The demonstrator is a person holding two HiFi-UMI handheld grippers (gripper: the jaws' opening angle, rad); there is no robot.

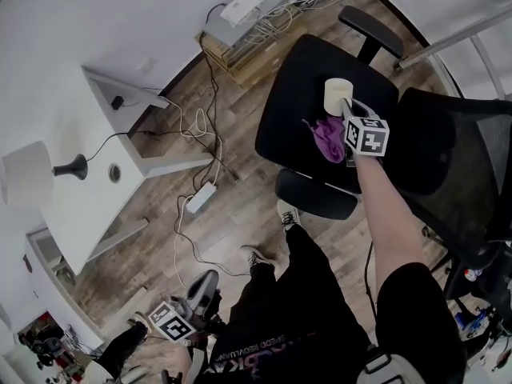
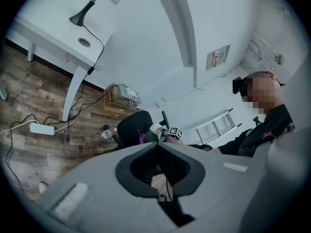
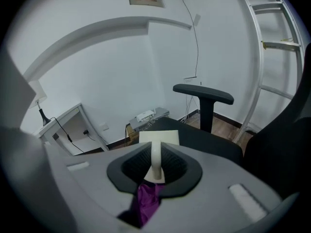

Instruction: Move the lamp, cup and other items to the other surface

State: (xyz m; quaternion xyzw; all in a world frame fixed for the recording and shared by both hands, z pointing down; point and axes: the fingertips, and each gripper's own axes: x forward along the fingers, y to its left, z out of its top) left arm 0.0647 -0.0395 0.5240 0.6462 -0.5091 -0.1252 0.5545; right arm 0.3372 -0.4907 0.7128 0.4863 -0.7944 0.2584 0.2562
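Right gripper (image 1: 350, 112) is clamped on the cup (image 1: 337, 94) handle. The cup is at the black chair (image 1: 292, 86) seat on the right; contact with the seat is unclear. A purple cloth (image 1: 326, 138) lies just beside it. Your left gripper (image 1: 202, 288) is low by your leg, jaws together and empty. The lamp (image 1: 28, 173) stands on the white desk (image 1: 88, 214) at left, well apart from the chair. Between them is wood floor (image 1: 240, 214) strewn with cables (image 1: 196, 122).

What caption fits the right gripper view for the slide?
Right gripper closed on the handle of a cream cup on a black chair seat, purple cloth below.
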